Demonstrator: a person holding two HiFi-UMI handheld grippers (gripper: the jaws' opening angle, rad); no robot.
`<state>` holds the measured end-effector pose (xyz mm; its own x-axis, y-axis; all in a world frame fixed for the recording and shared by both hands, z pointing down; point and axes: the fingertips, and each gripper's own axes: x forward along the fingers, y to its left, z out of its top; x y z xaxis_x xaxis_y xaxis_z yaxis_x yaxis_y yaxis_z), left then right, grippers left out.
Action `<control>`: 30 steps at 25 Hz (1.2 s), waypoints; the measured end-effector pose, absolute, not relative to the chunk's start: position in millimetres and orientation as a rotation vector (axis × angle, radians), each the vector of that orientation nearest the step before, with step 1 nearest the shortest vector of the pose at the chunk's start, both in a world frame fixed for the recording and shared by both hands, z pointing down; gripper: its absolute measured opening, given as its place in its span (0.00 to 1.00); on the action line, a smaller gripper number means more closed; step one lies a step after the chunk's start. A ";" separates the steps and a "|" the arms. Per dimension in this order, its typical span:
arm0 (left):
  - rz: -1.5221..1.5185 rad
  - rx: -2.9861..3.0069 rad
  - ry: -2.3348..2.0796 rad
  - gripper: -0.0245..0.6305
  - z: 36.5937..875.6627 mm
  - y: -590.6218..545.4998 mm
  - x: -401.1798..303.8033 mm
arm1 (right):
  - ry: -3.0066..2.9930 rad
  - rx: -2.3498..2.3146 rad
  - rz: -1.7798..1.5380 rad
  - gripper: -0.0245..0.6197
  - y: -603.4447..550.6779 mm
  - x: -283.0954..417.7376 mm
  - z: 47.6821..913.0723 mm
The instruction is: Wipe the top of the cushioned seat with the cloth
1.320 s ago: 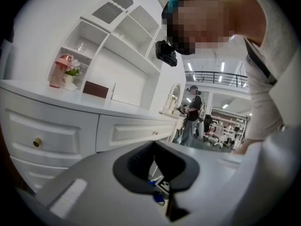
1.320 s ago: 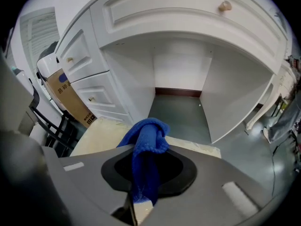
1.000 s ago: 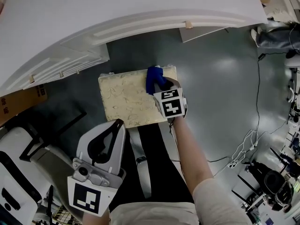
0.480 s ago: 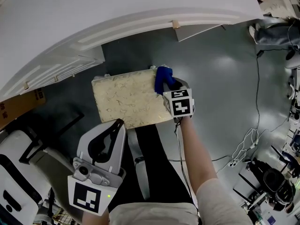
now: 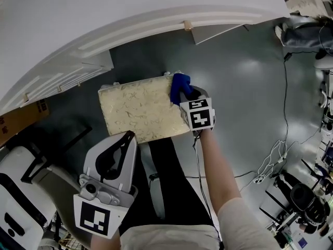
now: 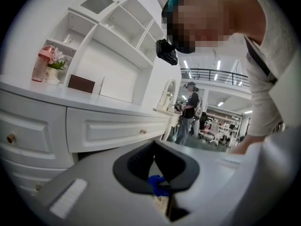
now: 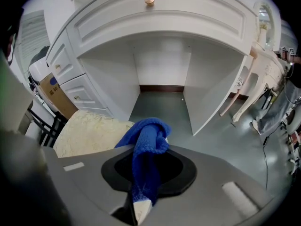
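The cushioned seat point(image 5: 138, 113) is a cream square with a pale pattern, on the grey floor in front of the white dresser. My right gripper point(image 5: 183, 94) is shut on the blue cloth point(image 5: 180, 84) and points steeply down at the seat's far right corner, the cloth lying on that edge. In the right gripper view the blue cloth point(image 7: 146, 147) hangs bunched between the jaws, with the seat point(image 7: 91, 131) to its left. My left gripper point(image 5: 128, 136) hovers at the seat's near edge, shut and holding nothing. The left gripper view shows the blue cloth point(image 6: 157, 184) beyond its jaws.
The white dresser point(image 5: 156, 20) with drawers and a knee recess point(image 7: 162, 72) stands just behind the seat. A cardboard box point(image 5: 21, 116) and a black frame point(image 5: 73, 137) are at the left. Cables point(image 5: 276, 160) trail over the floor at the right. Another person point(image 6: 188, 112) stands far off.
My right gripper has slid the blue cloth rightward across the seat's far part to its right corner. The left gripper has hardly moved.
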<state>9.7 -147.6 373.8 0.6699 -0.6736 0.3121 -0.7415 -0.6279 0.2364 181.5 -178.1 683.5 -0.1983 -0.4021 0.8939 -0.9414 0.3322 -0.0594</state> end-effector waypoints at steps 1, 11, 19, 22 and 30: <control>0.277 2.543 -1.116 0.04 373.6 -147.4 9.6 | -1.765 1.199 0.814 0.15 -176.2 182.2 683.6; 0.294 2.559 -1.105 0.04 368.7 -140.5 0.1 | -1.750 1.227 0.867 0.14 -141.3 183.8 680.9; 0.284 2.562 -1.122 0.04 366.3 -134.4 -16.7 | -1.733 1.202 0.823 0.14 -121.4 180.9 681.9; 0.281 2.554 -1.129 0.04 366.1 -129.7 -24.9 | -1.714 1.175 0.755 0.14 -123.1 175.1 681.3; 0.280 2.547 -1.157 0.04 364.3 -118.7 -51.9 | -1.720 1.172 0.730 0.14 -122.2 149.9 677.7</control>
